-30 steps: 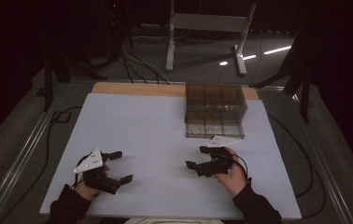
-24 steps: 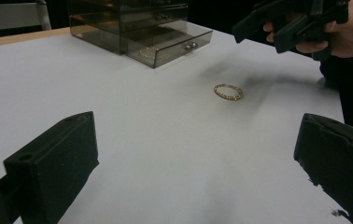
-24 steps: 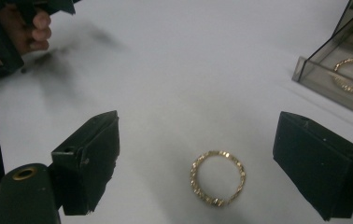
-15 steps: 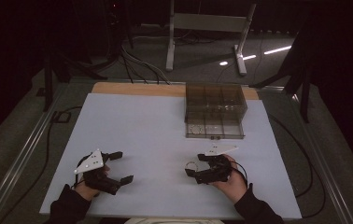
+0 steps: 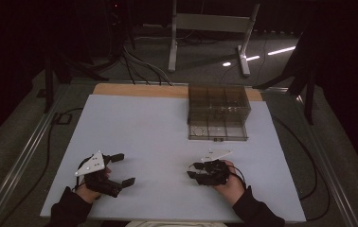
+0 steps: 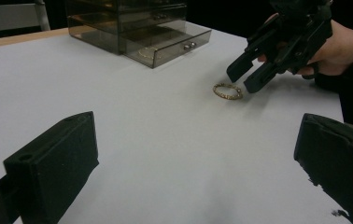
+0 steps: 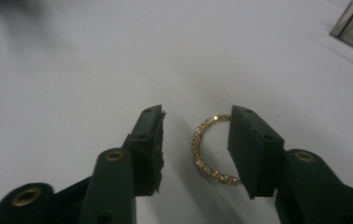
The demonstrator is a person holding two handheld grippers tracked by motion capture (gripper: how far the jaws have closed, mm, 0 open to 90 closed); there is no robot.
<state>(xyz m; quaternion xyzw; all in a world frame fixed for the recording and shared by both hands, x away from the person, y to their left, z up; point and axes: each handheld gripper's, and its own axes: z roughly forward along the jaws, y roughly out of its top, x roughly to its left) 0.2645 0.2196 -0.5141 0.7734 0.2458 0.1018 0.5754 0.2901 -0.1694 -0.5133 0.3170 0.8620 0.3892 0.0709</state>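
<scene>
We find the right gripper (image 7: 195, 140) closing its jaws around a gold bracelet (image 7: 207, 151) on the table (image 5: 144, 137), not yet pinching; the left gripper (image 5: 115, 168) stands spread.

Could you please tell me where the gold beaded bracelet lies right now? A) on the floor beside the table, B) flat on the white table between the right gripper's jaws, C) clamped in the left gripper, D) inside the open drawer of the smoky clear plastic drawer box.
B: the gold beaded bracelet lies flat on the white table, between the jaws of the right gripper, which have just been closing around it.
</scene>
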